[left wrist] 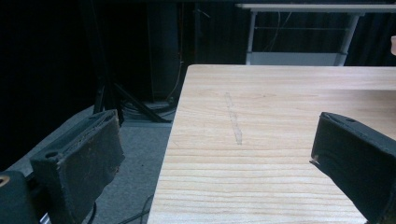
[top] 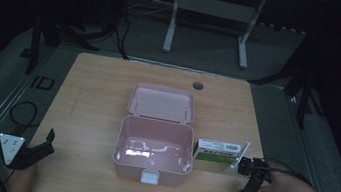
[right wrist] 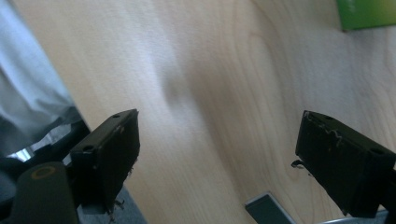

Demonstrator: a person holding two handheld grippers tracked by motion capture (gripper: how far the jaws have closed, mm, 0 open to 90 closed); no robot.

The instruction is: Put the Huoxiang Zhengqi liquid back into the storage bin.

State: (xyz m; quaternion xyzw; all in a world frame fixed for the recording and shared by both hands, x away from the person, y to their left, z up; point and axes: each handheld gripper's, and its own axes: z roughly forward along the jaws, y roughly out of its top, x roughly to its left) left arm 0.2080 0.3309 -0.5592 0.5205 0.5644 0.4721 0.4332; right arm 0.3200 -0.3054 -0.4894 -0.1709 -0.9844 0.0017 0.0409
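An open pink box stands in the middle of the wooden table, its lid folded back and its inside bare. A white and green carton lies right beside the box's right wall. My right gripper is just right of the carton, low over the table, jaws open and holding nothing. In the right gripper view the right gripper spans bare wood, with a green corner of the carton at top right. My left gripper hangs open at the table's front left corner. In its own view the left gripper is empty.
The table has a round cable hole near its far edge. A desk frame and dark stands sit on the floor behind. Cables lie on the floor at left. A small grey thing shows low in the right gripper view.
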